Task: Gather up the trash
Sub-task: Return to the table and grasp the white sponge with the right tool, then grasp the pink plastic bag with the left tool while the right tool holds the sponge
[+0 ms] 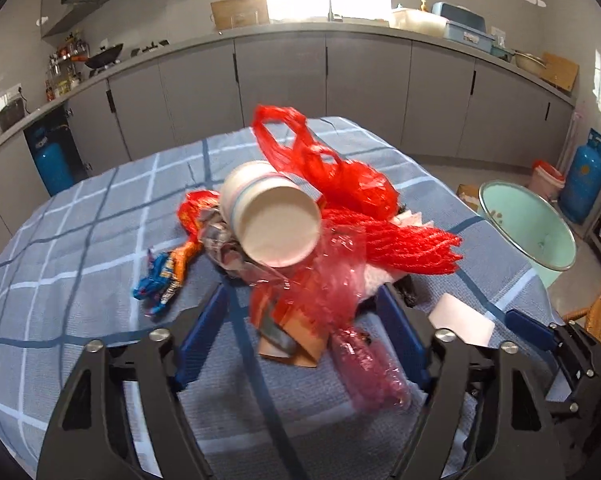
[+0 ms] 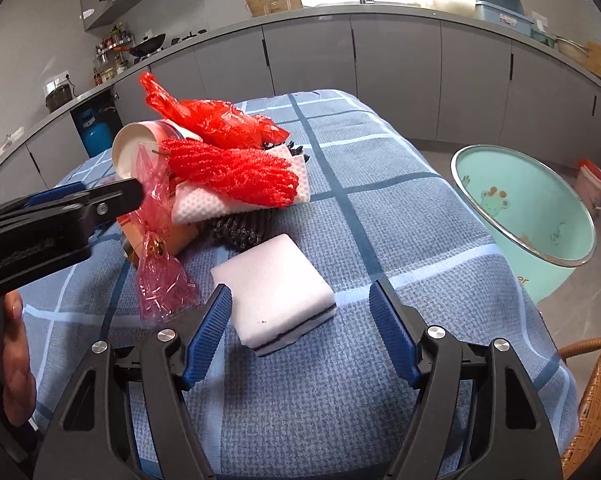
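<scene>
While the trash pile [image 1: 300, 232] lay on the blue checked tablecloth [image 1: 80, 240], we held both grippers over it. Our left gripper [image 1: 304, 320] stood wide, its blue pads either side of a pink cellophane wrapper [image 1: 336, 280], gripping nothing we could see. Our right gripper [image 2: 300, 320] also stood wide; a white foam block [image 2: 276, 280] lay between its fingers, just beside the left pad [image 2: 212, 320]. A paper cup [image 1: 272, 216] topped the pile. A mint-green tub [image 2: 528, 208] stood beside the table.

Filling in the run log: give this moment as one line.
left tongs: open, around pink cellophane | right tongs: open, beside white foam pad | green tub: past table edge
</scene>
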`<state>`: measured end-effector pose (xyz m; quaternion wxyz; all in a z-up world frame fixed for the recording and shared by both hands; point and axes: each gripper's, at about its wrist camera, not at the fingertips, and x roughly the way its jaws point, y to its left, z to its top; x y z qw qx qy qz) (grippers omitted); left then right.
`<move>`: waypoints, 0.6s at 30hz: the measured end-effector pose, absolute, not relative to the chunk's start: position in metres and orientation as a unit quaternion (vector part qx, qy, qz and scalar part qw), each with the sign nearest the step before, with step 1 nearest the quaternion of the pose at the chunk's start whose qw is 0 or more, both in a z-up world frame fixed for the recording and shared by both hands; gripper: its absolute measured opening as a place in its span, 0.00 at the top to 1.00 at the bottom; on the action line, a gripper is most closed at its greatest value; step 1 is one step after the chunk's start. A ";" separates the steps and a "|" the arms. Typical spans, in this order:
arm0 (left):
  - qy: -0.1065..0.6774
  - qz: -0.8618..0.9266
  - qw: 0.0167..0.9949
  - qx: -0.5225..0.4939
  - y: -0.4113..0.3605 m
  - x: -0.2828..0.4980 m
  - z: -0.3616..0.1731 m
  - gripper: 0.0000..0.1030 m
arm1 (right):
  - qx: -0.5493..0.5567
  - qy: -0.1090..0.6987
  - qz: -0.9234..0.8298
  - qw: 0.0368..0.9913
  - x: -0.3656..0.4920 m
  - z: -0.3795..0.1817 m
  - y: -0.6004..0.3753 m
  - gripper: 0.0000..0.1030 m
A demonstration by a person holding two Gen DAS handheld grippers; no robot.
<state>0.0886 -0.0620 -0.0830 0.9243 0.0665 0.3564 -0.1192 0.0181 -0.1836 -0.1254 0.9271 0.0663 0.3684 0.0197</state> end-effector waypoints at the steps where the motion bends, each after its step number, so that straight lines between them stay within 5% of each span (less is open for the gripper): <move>1: 0.360 -0.120 0.923 0.066 -0.063 0.090 -0.085 0.40 | 0.066 0.370 0.024 0.926 0.019 -0.126 -0.183 0.41; 2: 0.366 -0.126 0.920 0.063 -0.065 0.091 -0.087 0.45 | 0.065 0.370 0.032 0.926 0.018 -0.128 -0.182 0.47; 4: 0.379 -0.139 0.913 0.057 -0.066 0.091 -0.090 0.74 | 0.061 0.370 0.042 0.926 0.018 -0.127 -0.180 0.53; 9: 0.385 -0.157 0.908 0.054 -0.062 0.083 -0.091 0.99 | 0.062 0.369 0.047 0.926 0.015 -0.125 -0.179 0.60; 13: 0.364 -0.165 0.915 0.060 -0.058 0.069 -0.079 0.99 | 0.059 0.361 0.043 0.930 0.010 -0.115 -0.179 0.77; 18: 0.355 -0.162 0.919 0.056 -0.050 0.066 -0.073 0.98 | 0.059 0.359 0.041 0.930 0.010 -0.114 -0.180 0.73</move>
